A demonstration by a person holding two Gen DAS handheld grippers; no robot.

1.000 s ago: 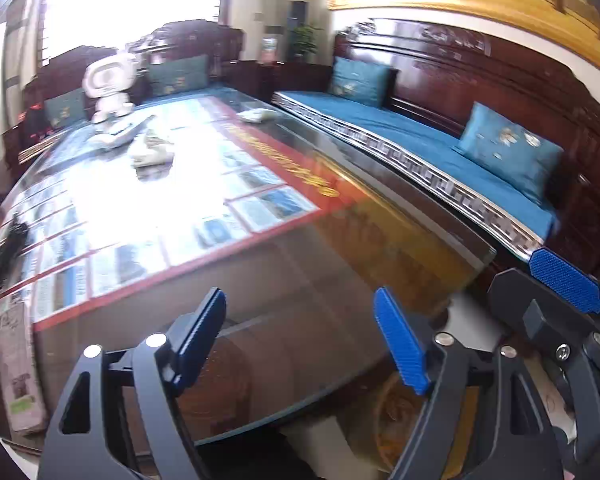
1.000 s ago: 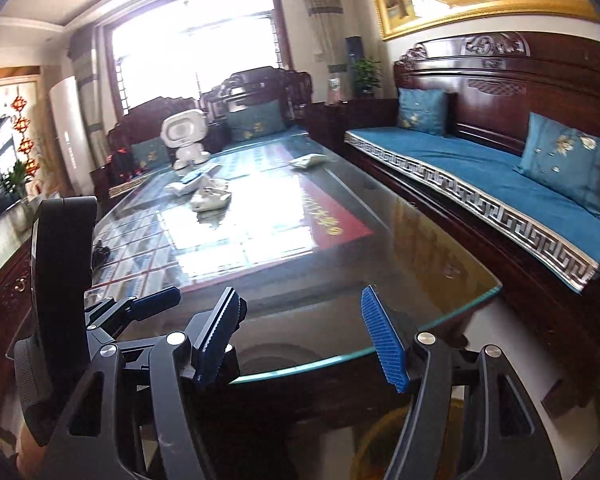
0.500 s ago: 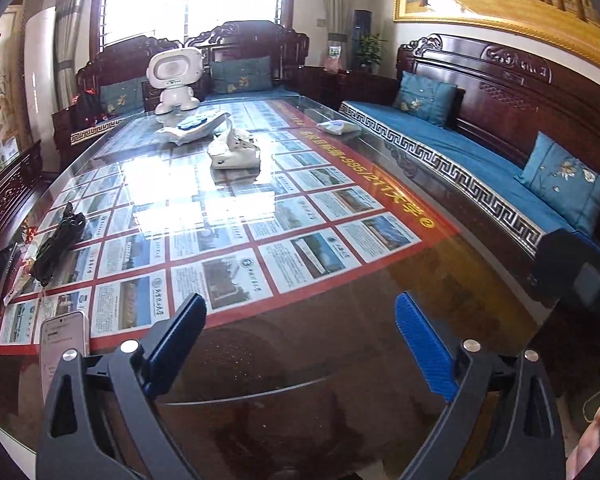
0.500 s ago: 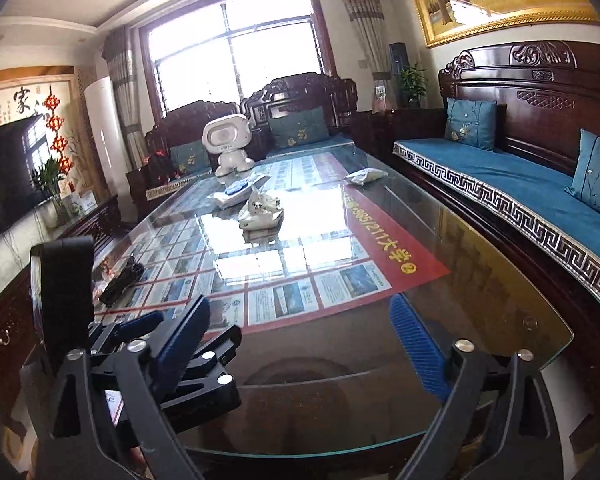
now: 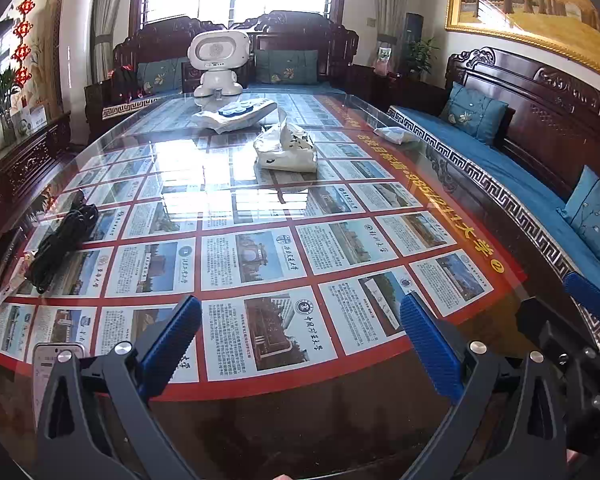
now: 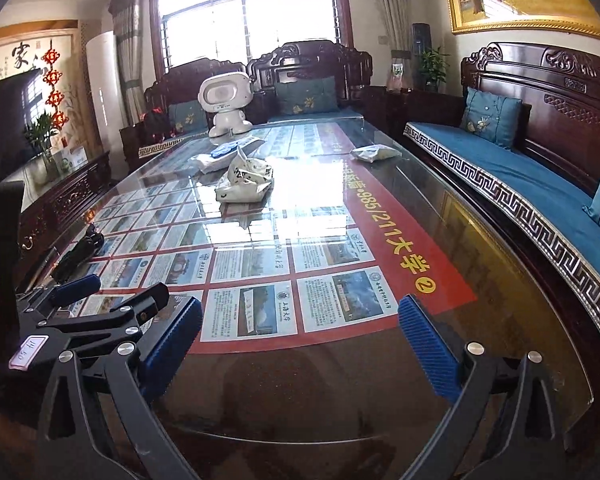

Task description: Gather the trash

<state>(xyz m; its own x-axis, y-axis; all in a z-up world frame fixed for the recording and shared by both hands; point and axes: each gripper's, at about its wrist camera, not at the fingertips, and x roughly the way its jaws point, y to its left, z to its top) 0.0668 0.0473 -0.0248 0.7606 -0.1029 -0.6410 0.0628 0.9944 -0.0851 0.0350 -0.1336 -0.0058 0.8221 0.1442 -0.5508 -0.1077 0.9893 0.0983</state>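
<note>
A crumpled white wrapper (image 5: 286, 150) lies mid-table; it also shows in the right wrist view (image 6: 245, 181). A second white packet (image 5: 394, 134) lies near the table's right edge, also in the right wrist view (image 6: 374, 153). A flat white bag with blue print (image 5: 238, 114) lies behind the wrapper. My left gripper (image 5: 300, 344) is open and empty above the table's near end. My right gripper (image 6: 300, 346) is open and empty, to the right of the left one; its blue finger (image 5: 588, 296) shows in the left wrist view.
A long glass-topped table (image 6: 480, 264) covers a red poster. A white robot toy (image 5: 218, 64) stands at the far end. A black cable bundle (image 5: 62, 240) and a phone (image 5: 54, 360) lie at the left. A wooden sofa with blue cushions (image 6: 520, 168) runs along the right.
Both grippers have risen and moved forward over the table's near end. The view now looks down the table top instead of at its near edge. Both stay open.
</note>
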